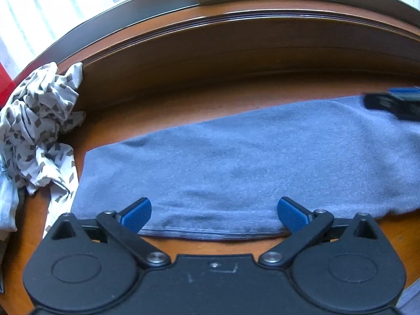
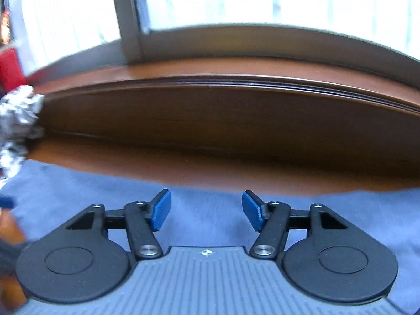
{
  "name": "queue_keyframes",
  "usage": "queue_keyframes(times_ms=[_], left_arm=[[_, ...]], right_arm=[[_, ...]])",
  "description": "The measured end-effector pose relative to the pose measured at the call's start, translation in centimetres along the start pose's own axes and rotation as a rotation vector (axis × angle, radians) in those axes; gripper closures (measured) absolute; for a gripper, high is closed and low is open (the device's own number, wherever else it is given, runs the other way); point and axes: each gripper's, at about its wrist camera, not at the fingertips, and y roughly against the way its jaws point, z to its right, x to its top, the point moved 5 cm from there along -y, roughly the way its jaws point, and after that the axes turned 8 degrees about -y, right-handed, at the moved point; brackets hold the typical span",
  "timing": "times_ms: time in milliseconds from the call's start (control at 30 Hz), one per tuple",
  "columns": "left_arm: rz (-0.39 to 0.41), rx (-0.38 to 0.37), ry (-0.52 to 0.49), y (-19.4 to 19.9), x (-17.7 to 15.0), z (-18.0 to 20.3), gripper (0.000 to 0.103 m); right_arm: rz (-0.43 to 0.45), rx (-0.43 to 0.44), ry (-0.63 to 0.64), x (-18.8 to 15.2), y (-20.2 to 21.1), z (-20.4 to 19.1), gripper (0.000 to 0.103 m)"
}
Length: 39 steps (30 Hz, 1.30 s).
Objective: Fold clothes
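A grey-blue garment point(image 1: 236, 168) lies folded flat on the wooden table point(image 1: 183, 105), its hemmed edge toward me. My left gripper point(image 1: 214, 214) hangs open over that near hem, its blue pads point(image 1: 137, 215) wide apart and nothing pinched between them. The right gripper point(image 1: 393, 102) shows blurred at the garment's far right corner in the left wrist view. In the right wrist view the right gripper point(image 2: 206, 210) stands open above the same garment point(image 2: 105, 194), with only flat cloth below its blue pads point(image 2: 160, 210).
A crumpled white cloth with dark diamond print point(image 1: 36, 131) is heaped at the left, also seen blurred point(image 2: 18, 120) in the right wrist view. A raised wooden ledge point(image 1: 236, 42) and window frame point(image 2: 131, 26) bound the back. A red object point(image 2: 10, 65) sits far left.
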Motion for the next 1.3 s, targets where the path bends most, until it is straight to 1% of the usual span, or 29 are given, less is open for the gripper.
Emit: queue_keyframes(times_ms=[33,67,167,200,233,300,333,367,400,433,500,567,600,667,733,767,800,833,867,900,933,967,1000,1033,1100,1200,1267,1300], left_arm=[[0.000,-0.001,-0.002,-0.2,0.0,0.0,0.000],[0.001,-0.001,-0.005,0.2,0.0,0.0,0.000],[0.003,0.002,-0.017,0.9,-0.2,0.2,0.000],[0.005,0.007,-0.023,1.2,-0.2,0.3,0.000],[0.006,0.014,-0.028,1.0,-0.1,0.2,0.000],[0.007,0.026,-0.037,0.9,0.0,0.4,0.000],[0.007,0.030,-0.039,1.0,0.0,0.5,0.000],[0.007,0.034,-0.040,0.9,0.0,0.5,0.000],[0.008,0.036,-0.041,0.9,0.0,0.5,0.000],[0.009,0.037,-0.041,0.9,0.0,0.5,0.000],[0.008,0.035,-0.036,0.8,-0.1,0.4,0.000],[0.003,0.028,-0.024,0.7,0.0,0.2,0.000],[0.001,0.021,-0.018,0.7,0.0,0.1,0.000],[-0.005,0.006,0.001,0.5,0.0,-0.1,0.000],[-0.012,-0.009,0.022,0.4,-0.1,-0.4,0.000],[-0.012,-0.013,0.028,0.3,-0.1,-0.5,0.000],[-0.010,-0.014,0.027,0.3,-0.1,-0.5,0.000],[-0.008,-0.015,0.026,0.4,-0.1,-0.5,0.000],[-0.007,-0.014,0.027,0.4,-0.2,-0.5,0.000],[-0.006,-0.012,0.029,0.4,-0.2,-0.5,0.000],[-0.006,-0.011,0.034,0.4,-0.2,-0.5,0.000],[-0.006,-0.009,0.039,0.4,-0.2,-0.5,0.000],[-0.006,-0.007,0.046,0.4,-0.3,-0.5,0.000],[-0.006,-0.006,0.054,0.4,-0.3,-0.5,0.000],[-0.015,-0.007,0.068,0.4,-0.3,-0.6,0.000],[-0.023,-0.001,0.085,1.5,0.3,-0.4,0.001],[0.027,-0.031,0.076,3.6,1.6,0.7,0.001],[0.054,-0.058,0.071,4.7,2.5,1.6,0.001]], right_arm=[[0.014,-0.004,0.001,-0.4,1.0,0.5,0.039],[0.025,-0.031,0.002,-0.7,1.7,1.2,0.038],[-0.019,-0.157,-0.018,-0.9,1.1,4.9,0.038],[-0.029,-0.195,-0.045,-0.7,0.6,6.4,0.038],[-0.010,-0.230,-0.053,-0.2,0.3,7.9,0.038],[0.026,-0.298,-0.077,0.8,-0.3,10.9,0.034],[0.032,-0.324,-0.122,1.5,-0.5,12.3,0.034],[0.038,-0.349,-0.169,2.1,-0.7,13.7,0.036],[0.038,-0.352,-0.205,2.6,-0.4,14.2,0.044],[0.037,-0.355,-0.241,3.0,-0.1,14.7,0.044],[0.067,-0.267,-0.237,3.3,1.0,13.4,0.042],[0.040,-0.151,-0.160,2.7,0.8,10.3,0.036],[0.026,-0.093,-0.121,2.4,0.7,8.8,0.036],[-0.030,-0.033,-0.032,1.6,-0.5,6.2,0.036],[-0.063,-0.048,0.056,1.0,-2.3,5.0,0.036],[-0.028,-0.091,0.103,1.1,-3.0,5.0,0.034],[-0.018,-0.116,0.074,1.6,-3.6,5.9,0.024],[-0.009,-0.141,0.042,2.2,-4.2,6.8,0.021],[0.008,-0.164,-0.022,3.1,-4.7,8.2,0.023],[0.017,-0.229,-0.051,3.8,-5.0,9.6,0.029],[0.024,-0.258,-0.069,4.2,-4.9,10.3,0.031],[0.012,-0.274,-0.102,4.7,-4.7,11.2,0.031],[0.003,-0.265,-0.147,5.1,-4.0,12.1,0.031],[0.009,-0.234,-0.176,5.3,-3.0,12.8,0.031],[0.020,-0.196,-0.171,5.7,-1.0,13.6,0.031],[0.001,-0.217,-0.114,5.2,2.8,15.4,0.030],[-0.033,-0.213,-0.076,4.4,5.8,16.7,0.030],[-0.055,-0.205,-0.056,3.1,7.7,16.1,0.030]])
